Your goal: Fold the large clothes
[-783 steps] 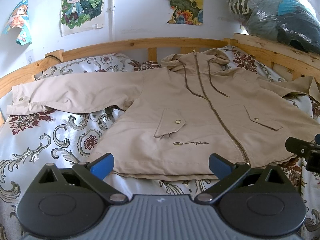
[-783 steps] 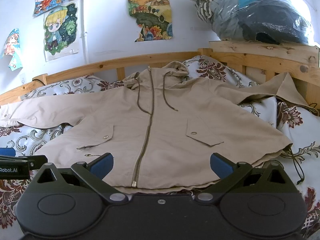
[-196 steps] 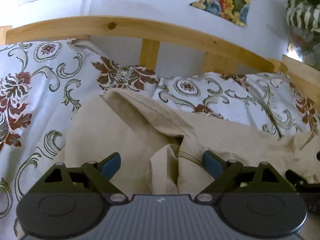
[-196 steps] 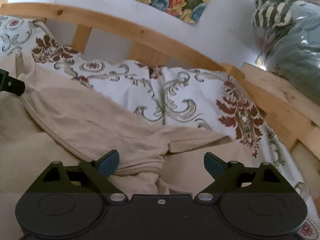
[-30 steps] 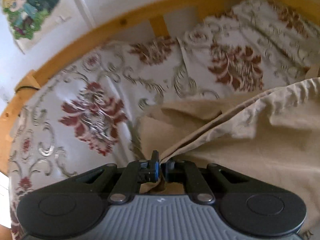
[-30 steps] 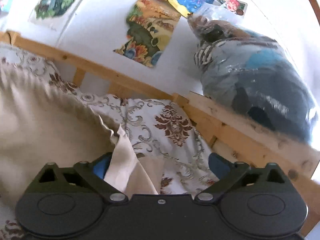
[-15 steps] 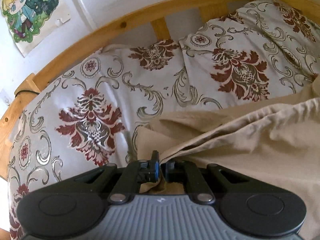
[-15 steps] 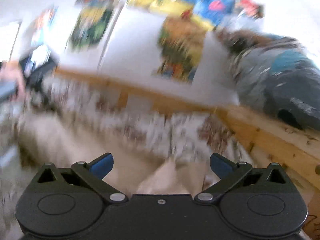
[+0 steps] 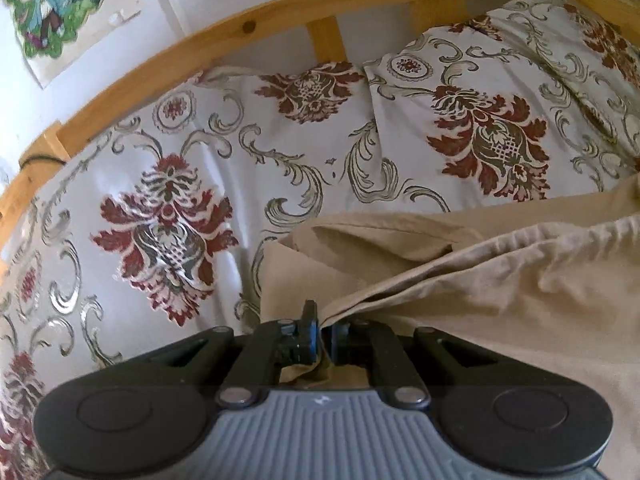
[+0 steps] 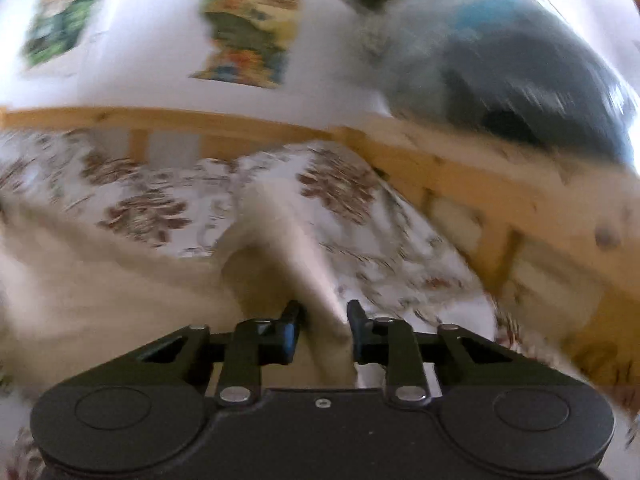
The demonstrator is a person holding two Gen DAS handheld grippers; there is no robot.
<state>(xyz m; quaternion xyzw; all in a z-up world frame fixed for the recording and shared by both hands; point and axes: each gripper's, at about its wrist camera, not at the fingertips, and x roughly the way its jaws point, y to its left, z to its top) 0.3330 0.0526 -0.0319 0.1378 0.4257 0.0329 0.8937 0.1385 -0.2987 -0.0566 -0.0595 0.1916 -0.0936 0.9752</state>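
Note:
The beige hooded jacket (image 9: 500,280) lies partly folded on the patterned bed cover (image 9: 168,208). My left gripper (image 9: 322,330) is shut on a folded edge of the jacket, low over the bed. In the blurred right wrist view, my right gripper (image 10: 323,326) has its fingers closed in on a raised fold of the jacket (image 10: 288,240), with a narrow gap left between them. The jacket spreads to the left of that fold.
The wooden headboard rail (image 9: 320,8) runs behind two patterned pillows (image 9: 500,120). A wooden side rail (image 10: 500,184) stands at the right, with a plastic-wrapped bundle of clothes (image 10: 520,60) above it. Posters (image 10: 248,28) hang on the white wall.
My right gripper's fingers have closed from wide open onto a fold of the jacket while the view swung fast. My left gripper has stayed shut on the jacket edge and barely shifted.

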